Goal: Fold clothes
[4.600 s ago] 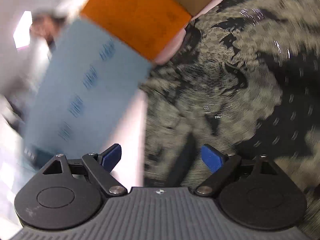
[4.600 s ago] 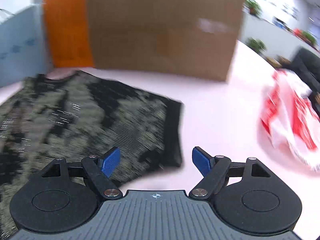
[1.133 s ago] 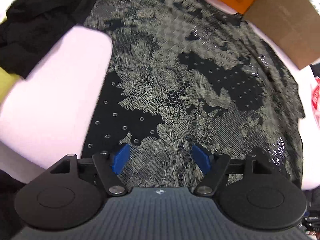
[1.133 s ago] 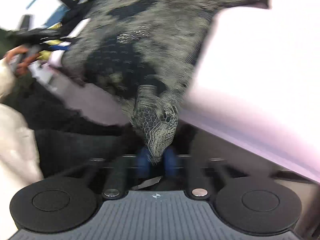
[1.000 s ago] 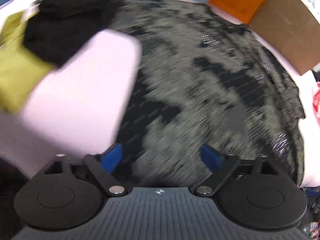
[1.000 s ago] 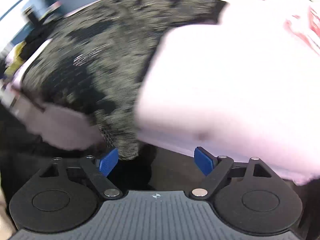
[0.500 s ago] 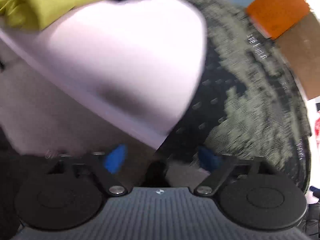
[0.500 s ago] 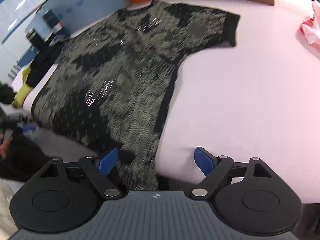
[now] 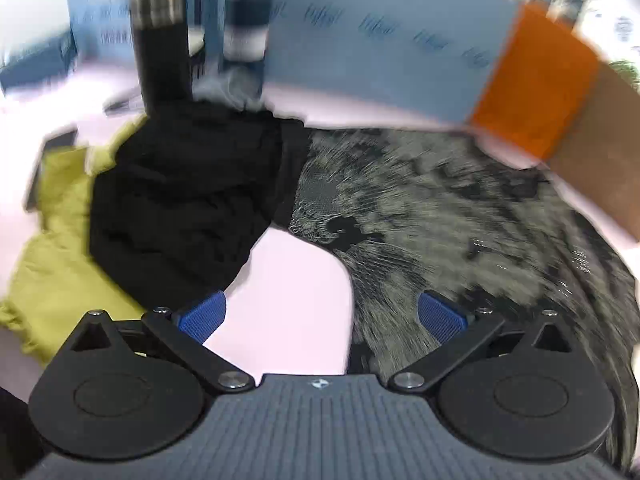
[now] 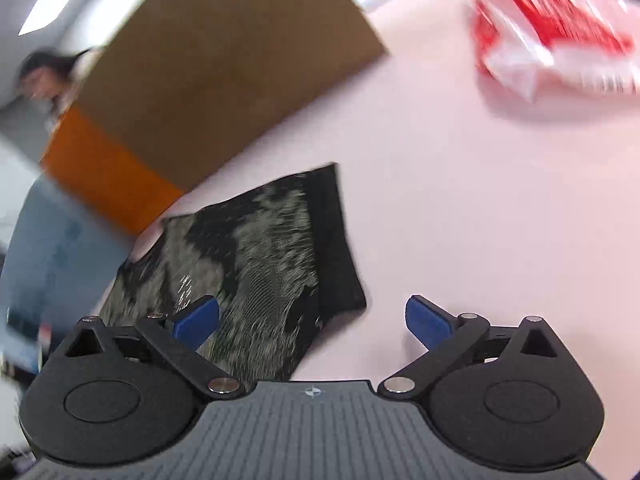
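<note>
Right wrist: patterned shirt point(image 10: 256, 248) below spread gripper point(image 10: 310, 318).

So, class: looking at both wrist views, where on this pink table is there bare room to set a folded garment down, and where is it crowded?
Free: the wide pink stretch right of the patterned shirt's sleeve, bordered by the cardboard box and the red-and-white bag. Also a small pocket between the black garment and the shirt. Crowded: the yellow-green cloth and the bottles.
</note>
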`<action>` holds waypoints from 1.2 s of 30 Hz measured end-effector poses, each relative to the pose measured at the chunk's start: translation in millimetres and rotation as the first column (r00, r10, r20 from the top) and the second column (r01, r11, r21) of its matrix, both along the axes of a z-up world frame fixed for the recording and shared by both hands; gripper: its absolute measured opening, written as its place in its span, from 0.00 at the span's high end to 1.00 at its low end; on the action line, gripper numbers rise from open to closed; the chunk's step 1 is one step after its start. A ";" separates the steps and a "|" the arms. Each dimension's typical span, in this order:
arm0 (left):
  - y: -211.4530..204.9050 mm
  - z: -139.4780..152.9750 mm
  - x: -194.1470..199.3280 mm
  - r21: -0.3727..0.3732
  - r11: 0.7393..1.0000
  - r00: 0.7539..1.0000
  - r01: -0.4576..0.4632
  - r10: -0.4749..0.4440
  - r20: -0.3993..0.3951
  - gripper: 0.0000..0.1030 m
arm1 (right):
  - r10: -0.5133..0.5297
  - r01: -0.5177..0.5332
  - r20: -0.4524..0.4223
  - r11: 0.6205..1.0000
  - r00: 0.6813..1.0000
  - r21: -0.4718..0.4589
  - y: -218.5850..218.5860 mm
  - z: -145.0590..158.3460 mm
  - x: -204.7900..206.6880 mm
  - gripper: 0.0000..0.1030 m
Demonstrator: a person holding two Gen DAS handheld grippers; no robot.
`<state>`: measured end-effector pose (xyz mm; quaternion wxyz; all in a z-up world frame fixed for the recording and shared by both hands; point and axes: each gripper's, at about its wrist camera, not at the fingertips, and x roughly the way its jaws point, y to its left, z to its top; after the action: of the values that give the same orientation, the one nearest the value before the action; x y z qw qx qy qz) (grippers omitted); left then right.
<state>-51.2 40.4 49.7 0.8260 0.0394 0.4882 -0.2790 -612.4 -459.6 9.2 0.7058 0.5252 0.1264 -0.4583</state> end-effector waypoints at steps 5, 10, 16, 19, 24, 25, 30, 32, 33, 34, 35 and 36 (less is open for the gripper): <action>17.7 -41.3 58.8 -0.178 0.946 0.948 -0.269 0.228 -0.221 0.01 | -0.024 0.018 0.137 0.999 0.990 0.046 0.5 -20.5 8.0 0.03; 17.9 -63.4 98.3 -0.202 0.901 0.891 -0.383 0.303 -0.338 0.00 | -0.122 0.107 0.192 0.990 0.974 0.088 -6.9 -25.3 12.6 0.03; 10.2 -65.7 106.4 -0.233 0.899 0.898 -0.370 0.282 -0.338 0.00 | -0.131 0.113 0.177 0.988 0.976 0.108 -13.9 -24.1 17.1 0.03; -4.0 -71.5 117.2 -0.352 0.876 0.890 -0.329 0.163 -0.426 0.08 | -0.145 0.128 0.187 0.987 0.972 0.103 -16.9 -27.6 19.8 0.03; -13.4 -74.5 122.4 -0.353 0.884 0.904 -0.306 0.154 -0.399 0.15 | -0.108 0.096 0.136 0.991 0.985 0.095 -20.5 -21.9 25.9 0.03; -8.2 -74.9 121.7 -0.357 0.877 0.898 -0.321 0.163 -0.408 0.15 | -0.100 0.088 0.131 0.992 0.986 0.093 -19.4 -20.7 25.4 0.04; 9.3 -60.7 102.2 -0.239 0.936 0.929 -0.258 0.172 -0.328 0.00 | -0.066 0.057 0.125 0.995 0.990 0.079 -2.3 -20.4 21.4 0.05; 17.8 -57.8 95.4 -0.241 0.937 0.941 -0.253 0.180 -0.287 0.00 | -0.034 0.029 0.104 0.998 0.994 0.053 1.5 -20.6 25.0 0.05; 23.3 -58.3 92.6 -0.260 0.927 0.940 -0.271 0.196 -0.279 0.00 | -0.031 0.026 0.097 0.998 0.995 0.049 2.2 -19.9 26.1 0.05; 28.7 -59.2 90.1 -0.277 0.916 0.938 -0.291 0.216 -0.272 0.00 | -0.028 0.024 0.091 0.999 0.995 0.047 2.7 -19.4 27.1 0.04; 32.2 -63.8 90.5 -0.296 0.907 0.933 -0.299 0.213 -0.289 0.00 | -0.028 0.024 0.092 0.999 0.995 0.049 2.0 -19.7 27.7 0.04; 32.3 -70.6 94.1 -0.326 0.897 0.928 -0.300 0.194 -0.319 0.00 | -0.028 0.023 0.092 0.998 0.995 0.050 1.2 -20.0 28.2 0.04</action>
<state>42.9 72.7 -21.0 0.7703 -0.2190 0.5393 -0.2604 -584.2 -458.4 -10.7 0.6921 0.5645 0.0980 -0.4391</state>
